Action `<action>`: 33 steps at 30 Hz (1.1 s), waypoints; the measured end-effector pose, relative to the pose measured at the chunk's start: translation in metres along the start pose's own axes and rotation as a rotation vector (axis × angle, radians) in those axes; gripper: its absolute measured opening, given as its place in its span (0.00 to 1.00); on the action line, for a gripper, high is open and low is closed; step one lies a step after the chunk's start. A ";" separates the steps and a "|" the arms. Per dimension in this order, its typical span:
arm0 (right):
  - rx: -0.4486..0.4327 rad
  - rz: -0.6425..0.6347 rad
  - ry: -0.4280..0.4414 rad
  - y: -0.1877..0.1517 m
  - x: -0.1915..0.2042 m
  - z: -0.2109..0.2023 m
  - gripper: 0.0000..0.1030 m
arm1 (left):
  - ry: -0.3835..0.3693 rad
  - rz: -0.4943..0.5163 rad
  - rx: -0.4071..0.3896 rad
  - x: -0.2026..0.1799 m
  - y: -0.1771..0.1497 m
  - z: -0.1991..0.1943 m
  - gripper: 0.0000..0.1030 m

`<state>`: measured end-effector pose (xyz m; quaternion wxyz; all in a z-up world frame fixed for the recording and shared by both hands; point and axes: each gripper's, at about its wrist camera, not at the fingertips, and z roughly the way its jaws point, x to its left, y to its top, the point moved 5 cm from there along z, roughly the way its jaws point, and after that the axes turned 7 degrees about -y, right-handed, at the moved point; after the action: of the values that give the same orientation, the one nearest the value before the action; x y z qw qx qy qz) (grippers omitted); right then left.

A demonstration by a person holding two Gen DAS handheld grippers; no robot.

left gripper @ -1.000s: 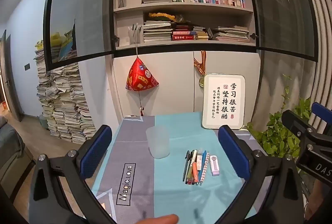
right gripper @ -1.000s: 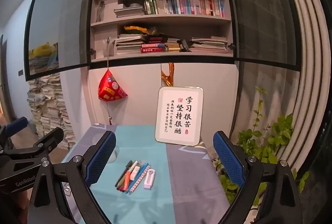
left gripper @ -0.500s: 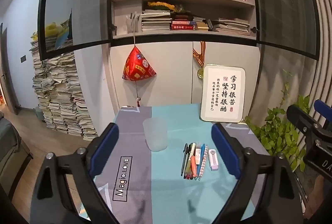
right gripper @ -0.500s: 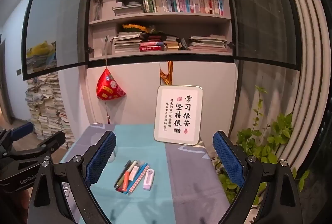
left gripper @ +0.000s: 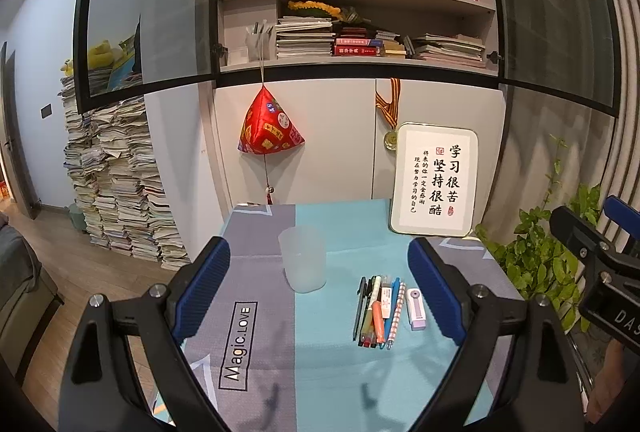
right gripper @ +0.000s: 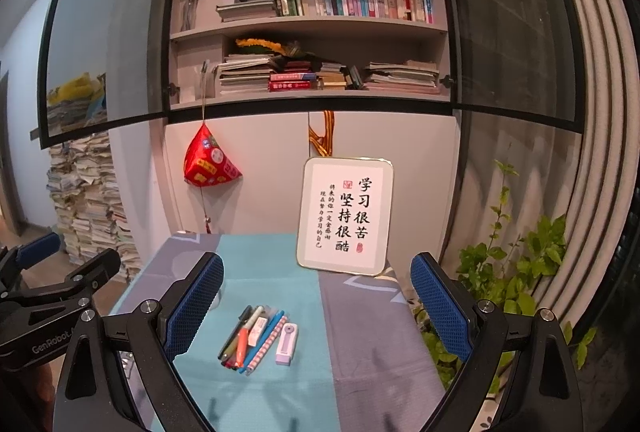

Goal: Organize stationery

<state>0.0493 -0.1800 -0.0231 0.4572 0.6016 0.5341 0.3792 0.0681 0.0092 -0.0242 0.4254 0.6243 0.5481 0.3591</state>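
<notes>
A bunch of pens [left gripper: 376,308] lies on the teal and grey table cloth [left gripper: 320,352], with a small lilac and white eraser [left gripper: 416,308] at its right. A translucent plastic cup [left gripper: 303,258] stands upright to the left of the pens. My left gripper [left gripper: 320,288] is open and empty, held above the near part of the table, short of the cup and pens. In the right wrist view my right gripper [right gripper: 316,308] is open and empty, above the pens [right gripper: 250,340] and eraser [right gripper: 287,344]. The cup is mostly hidden behind its left finger.
A framed calligraphy sign [left gripper: 434,179] leans on the cabinet at the table's back right. A red pyramid ornament [left gripper: 269,129] hangs at the back. A leafy plant [left gripper: 536,264] stands right of the table. Stacks of paper [left gripper: 116,183] rise on the floor at left.
The left gripper has risen and moved forward, so the cup and pens look nearer; its jaws have narrowed a little. A fingertip at the bottom edge has gone. The right gripper has barely moved.
</notes>
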 end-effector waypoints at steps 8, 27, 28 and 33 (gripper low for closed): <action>0.006 -0.007 0.001 -0.001 0.005 0.000 0.92 | 0.003 -0.003 -0.007 0.004 -0.002 0.000 0.88; 0.014 -0.020 0.008 -0.003 0.012 0.003 0.92 | 0.012 -0.007 -0.009 0.007 -0.009 0.000 0.90; 0.015 -0.020 0.008 -0.003 0.012 0.003 0.92 | 0.012 -0.006 -0.009 0.008 -0.009 0.000 0.90; 0.015 -0.021 0.009 -0.004 0.013 0.003 0.92 | 0.016 -0.005 -0.009 0.010 -0.010 0.001 0.90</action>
<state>0.0532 -0.1681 -0.0281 0.4540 0.5978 0.5453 0.3730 0.0668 0.0198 -0.0336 0.4248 0.6181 0.5515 0.3651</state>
